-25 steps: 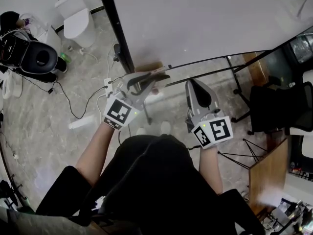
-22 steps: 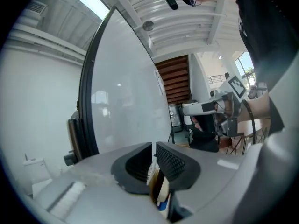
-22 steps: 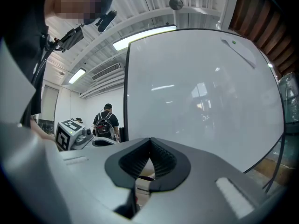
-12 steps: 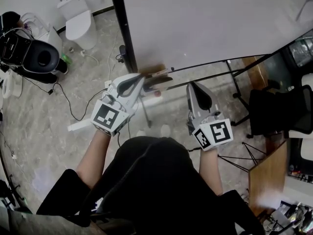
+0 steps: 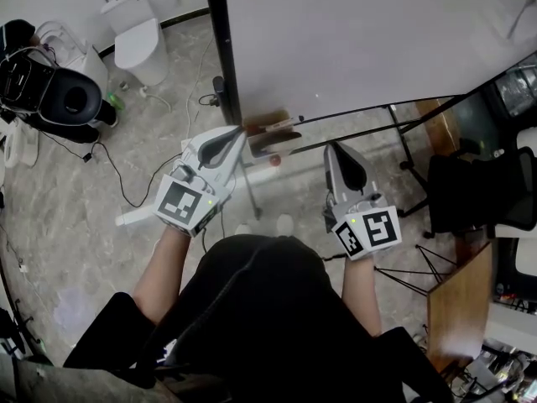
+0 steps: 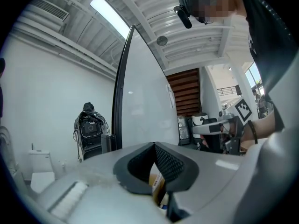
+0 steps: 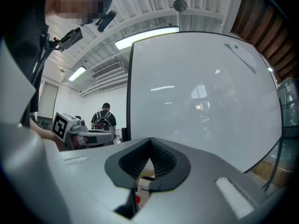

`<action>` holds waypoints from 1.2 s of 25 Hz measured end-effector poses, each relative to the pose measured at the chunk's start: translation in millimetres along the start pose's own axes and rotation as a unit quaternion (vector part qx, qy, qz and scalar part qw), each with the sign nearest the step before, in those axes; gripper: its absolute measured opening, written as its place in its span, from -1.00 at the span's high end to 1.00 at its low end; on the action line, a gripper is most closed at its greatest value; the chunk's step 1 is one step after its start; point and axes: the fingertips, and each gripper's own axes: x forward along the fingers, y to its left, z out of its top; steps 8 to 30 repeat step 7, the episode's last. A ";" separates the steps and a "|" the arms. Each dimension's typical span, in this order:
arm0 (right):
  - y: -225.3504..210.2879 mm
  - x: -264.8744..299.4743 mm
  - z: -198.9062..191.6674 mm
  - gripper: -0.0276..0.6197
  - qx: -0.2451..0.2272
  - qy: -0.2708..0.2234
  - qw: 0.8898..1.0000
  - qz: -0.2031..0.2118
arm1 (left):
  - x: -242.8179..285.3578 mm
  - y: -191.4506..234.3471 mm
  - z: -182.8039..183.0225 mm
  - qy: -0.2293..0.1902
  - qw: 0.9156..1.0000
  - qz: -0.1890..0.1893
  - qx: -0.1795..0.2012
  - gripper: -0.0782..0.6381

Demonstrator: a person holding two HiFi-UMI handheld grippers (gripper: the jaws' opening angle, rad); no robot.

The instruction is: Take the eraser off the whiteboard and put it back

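At the lower left corner of the large white, black-framed whiteboard (image 5: 377, 40), the brown block-shaped eraser (image 5: 267, 122) is sitting along the board's bottom edge. The left gripper (image 5: 241, 133) is pointing level at the eraser's left end with its jaws pressed together. Whether they are nipping a thin edge of it, no view is showing. The right gripper (image 5: 335, 148) is hanging just below that bottom edge, also pressed together and holding nothing. The eraser is probably light, with a stiff back and a soft felt face, so gripping across its hard narrow sides looks wisest. Open room is lying below the edge and toward the person, while the black frame post (image 5: 220, 49) is crowding the left side.
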 end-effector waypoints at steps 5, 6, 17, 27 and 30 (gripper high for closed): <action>7.9 -0.3 -0.8 0.89 0.000 0.002 1.000 0.000 | -8.2 2.5 1.1 -0.003 1.000 0.001 -0.001 0.76; 9.0 -0.9 -1.0 0.89 0.000 0.003 1.000 -0.001 | -9.4 2.6 1.5 -0.003 1.000 0.000 -0.001 0.76; 10.0 -1.5 -1.3 0.89 0.000 0.004 1.000 -0.001 | -10.5 2.5 1.8 -0.003 1.000 0.000 -0.002 0.76; 10.0 -1.5 -1.3 0.89 0.000 0.004 1.000 -0.001 | -10.5 2.5 1.8 -0.003 1.000 0.000 -0.002 0.76; 10.0 -1.5 -1.3 0.89 0.000 0.004 1.000 -0.001 | -10.5 2.5 1.8 -0.003 1.000 0.000 -0.002 0.76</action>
